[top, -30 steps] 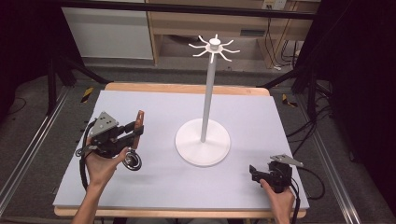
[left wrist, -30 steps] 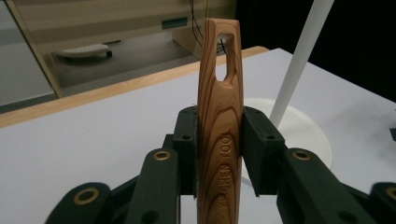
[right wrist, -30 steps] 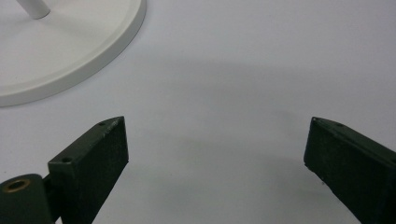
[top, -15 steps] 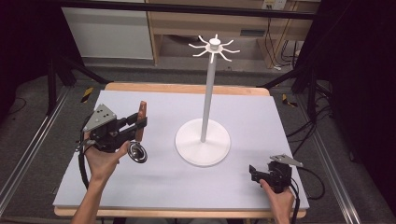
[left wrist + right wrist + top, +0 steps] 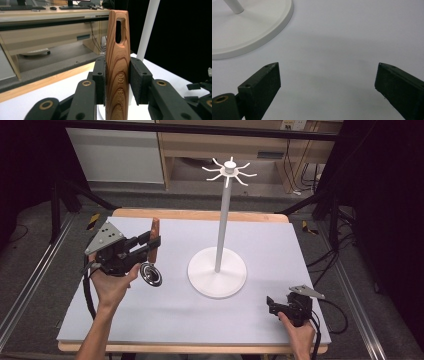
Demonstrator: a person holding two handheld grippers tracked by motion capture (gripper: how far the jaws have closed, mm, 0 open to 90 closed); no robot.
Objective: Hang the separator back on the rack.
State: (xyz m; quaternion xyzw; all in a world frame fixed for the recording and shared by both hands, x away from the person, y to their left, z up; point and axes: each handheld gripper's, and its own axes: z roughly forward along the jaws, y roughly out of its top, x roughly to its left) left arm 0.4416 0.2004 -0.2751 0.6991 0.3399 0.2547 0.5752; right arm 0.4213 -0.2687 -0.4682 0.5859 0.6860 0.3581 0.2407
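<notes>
A: Pizza cutter [image 5: 151, 261], wooden handle, pinched in the left gripper [image 5: 152, 241]. In the left gripper view both pads press on the handle's flat sides, and the handle [image 5: 117, 62] stands upright between them, with its hanging slot at the top end, above the pads.

B: And the wheel?

A: It hangs below the gripper in the high view, a round steel disc [image 5: 150, 274], above the left part of the mat [image 5: 165, 320]. Whether it touches the mat I can't tell.

B: What lies around it?

A: A hand [image 5: 112, 282] holds that gripper from beneath, near the left edge of the table [image 5: 200, 215]. To the right of it stands the rack [image 5: 218, 270]: a round white base, a thin pole and a ring of hooks on top. Its pole also rises behind the handle in the left gripper view.

B: The other tool?

A: The right gripper [image 5: 274, 304] sits low at the near right corner of the mat, well apart from the cutter. Its jaws are spread wide with only bare mat between them; the right gripper view catches the rim of the rack's base [image 5: 259, 27] at the upper left.
</notes>
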